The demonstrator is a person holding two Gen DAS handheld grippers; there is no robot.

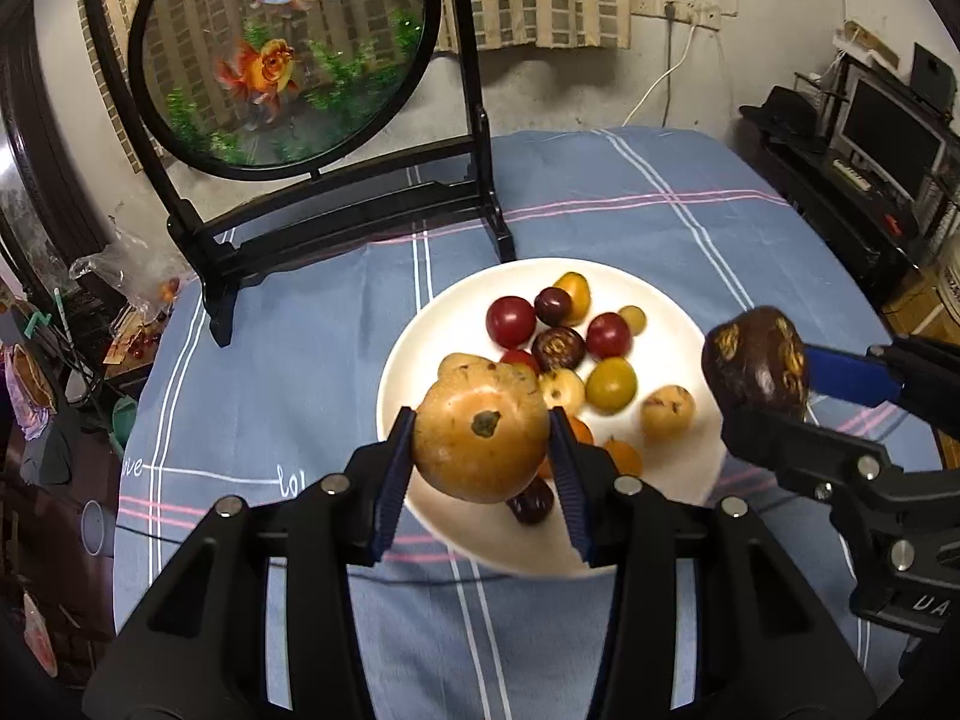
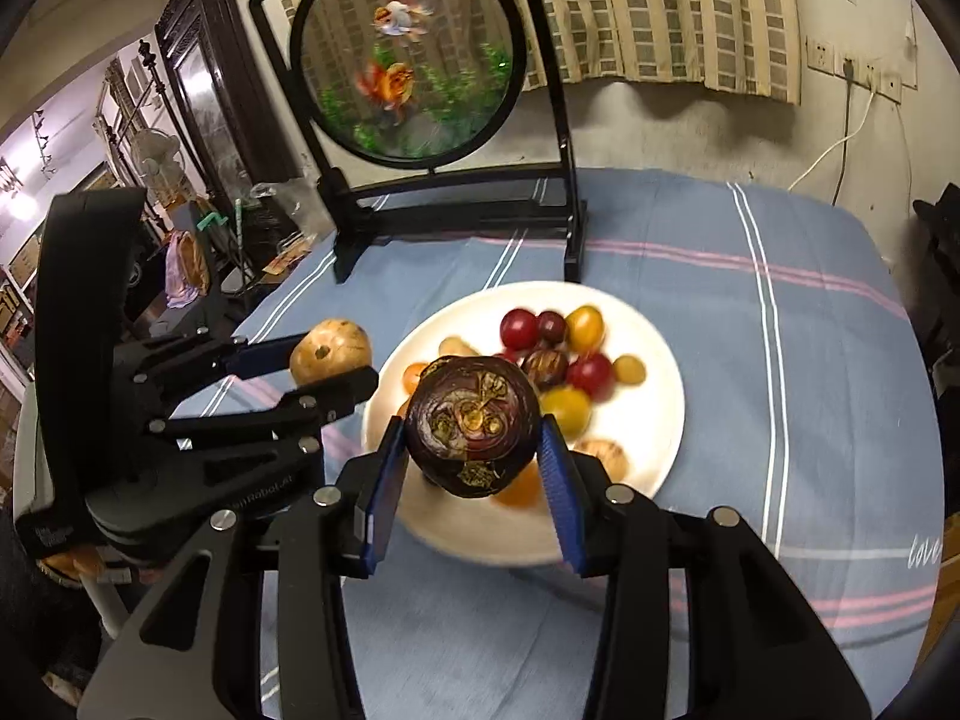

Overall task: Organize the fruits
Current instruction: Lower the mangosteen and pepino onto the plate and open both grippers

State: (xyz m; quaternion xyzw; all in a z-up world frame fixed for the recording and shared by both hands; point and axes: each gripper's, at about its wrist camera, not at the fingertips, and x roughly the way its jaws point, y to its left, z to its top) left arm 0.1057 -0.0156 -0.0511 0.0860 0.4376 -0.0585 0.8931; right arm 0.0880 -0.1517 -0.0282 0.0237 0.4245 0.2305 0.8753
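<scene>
Pinched in the left claw (image 1: pixel 480 441), a tan round fruit (image 1: pixel 480 441) hangs above the white plate (image 1: pixel 408 360) while the right claw (image 2: pixel 471 429) pinches a dark purple fruit (image 2: pixel 471 429); either smooth fruit could slip and scatter the small fruits (image 1: pixel 564 336).

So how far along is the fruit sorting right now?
Nothing looks sorted yet. In hand: the left gripper holds a tan round fruit, the right gripper a dark purple round fruit. Left: small red, yellow and purple fruits still piled on the white plate.
</scene>
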